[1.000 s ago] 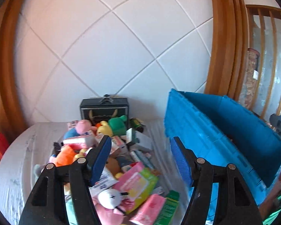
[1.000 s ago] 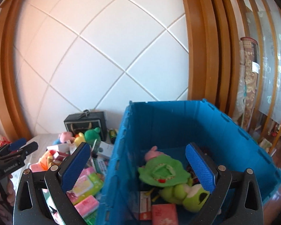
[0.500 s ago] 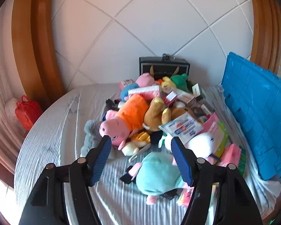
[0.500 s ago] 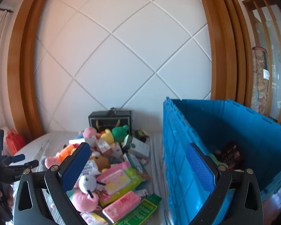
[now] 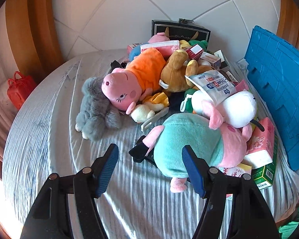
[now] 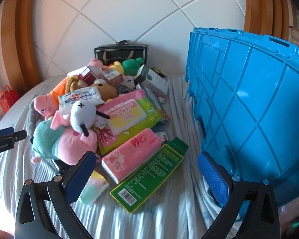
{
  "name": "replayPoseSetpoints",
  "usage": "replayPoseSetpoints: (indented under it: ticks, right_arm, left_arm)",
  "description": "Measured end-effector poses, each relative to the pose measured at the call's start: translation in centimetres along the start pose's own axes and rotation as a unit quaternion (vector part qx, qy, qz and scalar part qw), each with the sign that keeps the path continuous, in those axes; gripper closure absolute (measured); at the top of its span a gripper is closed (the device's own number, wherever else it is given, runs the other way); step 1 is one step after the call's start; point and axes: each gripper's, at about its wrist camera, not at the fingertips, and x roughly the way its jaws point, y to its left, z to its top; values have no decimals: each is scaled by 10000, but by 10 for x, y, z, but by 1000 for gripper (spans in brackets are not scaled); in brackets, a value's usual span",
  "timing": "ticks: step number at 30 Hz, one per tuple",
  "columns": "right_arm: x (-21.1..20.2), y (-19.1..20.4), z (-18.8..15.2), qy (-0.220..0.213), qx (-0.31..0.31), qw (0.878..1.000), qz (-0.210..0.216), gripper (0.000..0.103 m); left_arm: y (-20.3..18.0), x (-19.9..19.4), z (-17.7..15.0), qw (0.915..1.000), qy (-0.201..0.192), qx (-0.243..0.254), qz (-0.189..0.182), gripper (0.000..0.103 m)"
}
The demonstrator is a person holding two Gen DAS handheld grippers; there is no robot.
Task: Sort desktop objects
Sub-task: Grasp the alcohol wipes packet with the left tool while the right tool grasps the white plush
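1. Reading both wrist views, we find the left gripper (image 5: 150, 166) with its fingers apart and nothing between the pads; its right pad sits in front of the near end of the teal-dressed pig plush (image 5: 189, 141), not touching as far as we can tell.
2. We note the right gripper (image 6: 147, 176) is likewise spread wide and empty, with the green box (image 6: 149, 176) and pink tissue pack (image 6: 132, 152) lying beyond the gap.
3. We judge both grippers are held open and angled down at the pile because a pick is being lined up; the plush is the nearest item to the left one.
4. The things to sort lie heaped on the striped sheet (image 5: 49, 139), just left of the blue crate (image 6: 249, 109), which stands at the right edge, presumably so sorted things travel a short way.
5. Appearance of the pile: soft toys at the left and far side (orange-dressed pig plush (image 5: 133, 79), grey furry plush (image 5: 97, 109), brown bear plush (image 5: 175, 73), white plush (image 5: 235, 107)); flat packets and cartons at the right (wipes pack (image 6: 129, 113), small boxes). A black case (image 6: 121, 51) stands at the far wall.
6. The teal plush looks soft and rounded; we expect it to squash under the pads.
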Motion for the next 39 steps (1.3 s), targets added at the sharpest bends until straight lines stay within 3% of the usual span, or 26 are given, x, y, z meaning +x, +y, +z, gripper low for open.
replayPoseSetpoints:
  ticks: [12, 16, 23, 25, 26, 29, 34, 39]
  right_arm:
    - [43, -2, 22, 224, 33, 9995, 202, 0]
    - [54, -1, 30, 272, 105, 9991, 299, 0]
    - [69, 2, 48, 247, 303, 9969, 682, 0]
    - [77, 6, 53, 297, 302, 9962, 756, 0]
    - [82, 8, 55, 338, 301, 9957, 804, 0]
    - [94, 20, 59, 464, 251, 9923, 1119, 0]
    - [114, 46, 59, 723, 103, 9841, 1618, 0]
    - [127, 68, 62, 843, -54, 9777, 1920, 0]
  left_arm:
    - [-36, 21, 51, 9981, -204, 458, -345, 38]
    - [-45, 39, 77, 9970, -177, 339, -679, 38]
    - [-72, 92, 101, 9928, 291, 377, -1096, 38]
    - [-78, 98, 100, 9890, 313, 430, -1378, 48]
    - [-80, 98, 98, 9882, 276, 464, -1434, 65]
    - [-80, 87, 95, 9874, 6, 616, -1460, 85]
    - [-48, 60, 94, 9914, -387, 311, -1214, 93]
    - [-11, 41, 86, 9970, -647, 87, -425, 95]
